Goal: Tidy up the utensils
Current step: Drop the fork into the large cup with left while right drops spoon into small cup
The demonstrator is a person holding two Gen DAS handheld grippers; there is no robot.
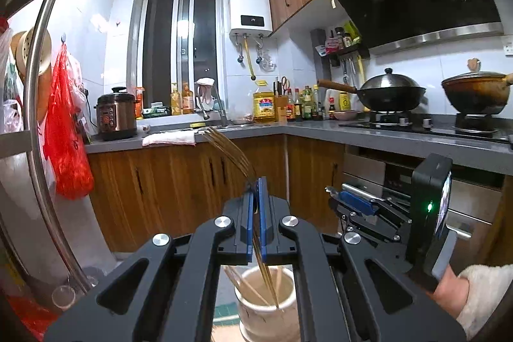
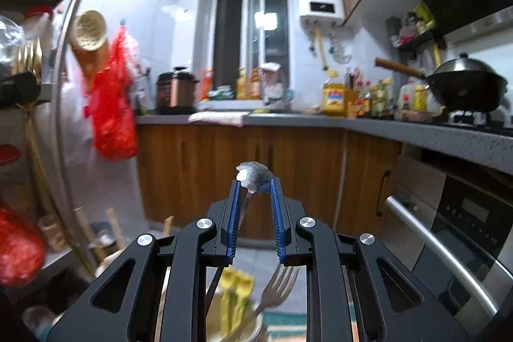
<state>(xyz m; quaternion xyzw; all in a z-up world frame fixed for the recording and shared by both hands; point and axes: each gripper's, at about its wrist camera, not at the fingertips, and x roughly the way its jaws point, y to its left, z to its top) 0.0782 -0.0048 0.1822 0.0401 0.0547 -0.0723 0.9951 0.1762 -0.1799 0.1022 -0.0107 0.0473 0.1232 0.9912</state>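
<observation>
My left gripper (image 1: pixel 256 181) is shut on a bundle of gold chopsticks (image 1: pixel 229 149); their lower ends reach down into a white cylindrical holder (image 1: pixel 266 310) below the jaws, which holds several wooden chopsticks. My right gripper (image 2: pixel 255 181) holds a silver spoon (image 2: pixel 255 173), bowl up between the blue pads, its handle running down along the left pad. Below it a container (image 2: pixel 253 332) holds a silver fork (image 2: pixel 277 284) and yellow-handled utensils (image 2: pixel 237 284). The right gripper also shows in the left wrist view (image 1: pixel 356 201), to the right. The gold chopsticks also show at the left edge of the right wrist view (image 2: pixel 29 53).
A metal rack with a curved steel post (image 1: pixel 41 104) stands on the left with a red bag (image 1: pixel 64 133) hanging by it. A grey L-shaped counter (image 1: pixel 320 130) carries a cooker, bottles, a wok (image 1: pixel 389 93) and a pot. An oven (image 2: pixel 465 229) is at right.
</observation>
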